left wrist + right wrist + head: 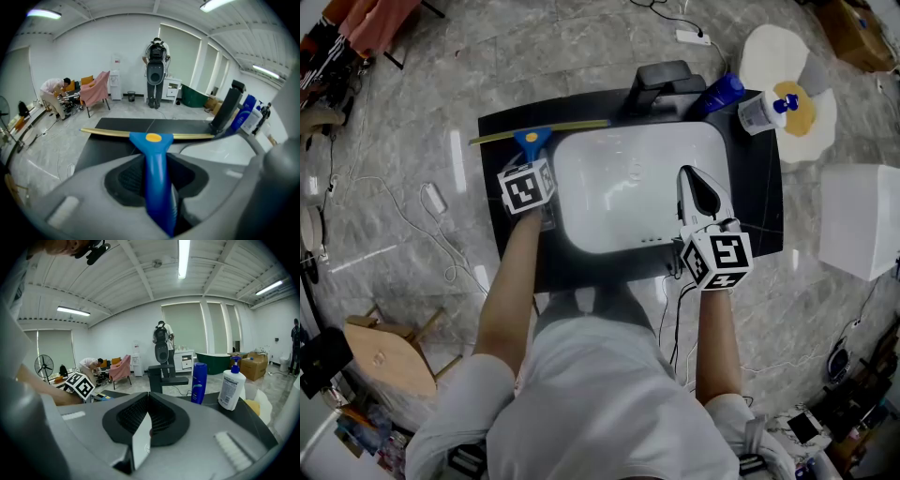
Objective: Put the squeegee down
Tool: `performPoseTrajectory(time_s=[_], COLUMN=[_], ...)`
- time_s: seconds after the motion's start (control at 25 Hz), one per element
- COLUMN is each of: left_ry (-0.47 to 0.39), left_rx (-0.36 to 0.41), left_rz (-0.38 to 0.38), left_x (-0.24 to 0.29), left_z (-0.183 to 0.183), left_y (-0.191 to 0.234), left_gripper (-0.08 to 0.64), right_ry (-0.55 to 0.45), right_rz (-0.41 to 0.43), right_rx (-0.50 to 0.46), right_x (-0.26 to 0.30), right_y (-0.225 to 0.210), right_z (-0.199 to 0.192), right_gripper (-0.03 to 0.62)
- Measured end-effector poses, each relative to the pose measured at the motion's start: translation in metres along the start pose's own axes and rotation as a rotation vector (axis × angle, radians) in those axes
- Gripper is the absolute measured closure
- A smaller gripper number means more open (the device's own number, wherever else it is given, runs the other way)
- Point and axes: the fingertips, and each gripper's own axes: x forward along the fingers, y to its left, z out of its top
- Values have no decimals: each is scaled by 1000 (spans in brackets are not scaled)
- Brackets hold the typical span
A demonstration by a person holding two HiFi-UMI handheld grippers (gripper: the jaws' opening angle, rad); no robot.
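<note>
Blue plastic handle of the yellow-bladed squeegee (151, 140) being pinched by the left hand-held gripper (534, 161), blade close over the black counter (492, 169) beside the white sink (581, 239). Lowering gently, keeping blade level, spreading jaws only once resting. Right hand-held gripper (692, 174) hovering, pressed together.

Head view: steeply down over sink (628, 187), frame centre. Gripper views: low, close behind jaws, facing across room. All three share faucet (661, 82), blue bottle (719, 94).
</note>
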Motion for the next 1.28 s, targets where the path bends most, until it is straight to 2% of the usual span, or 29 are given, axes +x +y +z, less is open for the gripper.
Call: performPoseTrajectory(time_s=[0.44,0.8,1.28], left_ry=[13,17,-34], left_rx=[-3,-2,54], left_rz=[4,-21,-53], left_x=[5,6,-15], left_z=[-4,-6,3], left_y=[-3,-8,-9], left_gripper=[423,398,387], right_ry=[5,6,-15], right_rz=[3,-2,-5], right_rx=[2,6,7], right_x=[4,4,-1], right_y=[-4,-4,15], right_z=[-1,-3,4], right_gripper=[588,588,588])
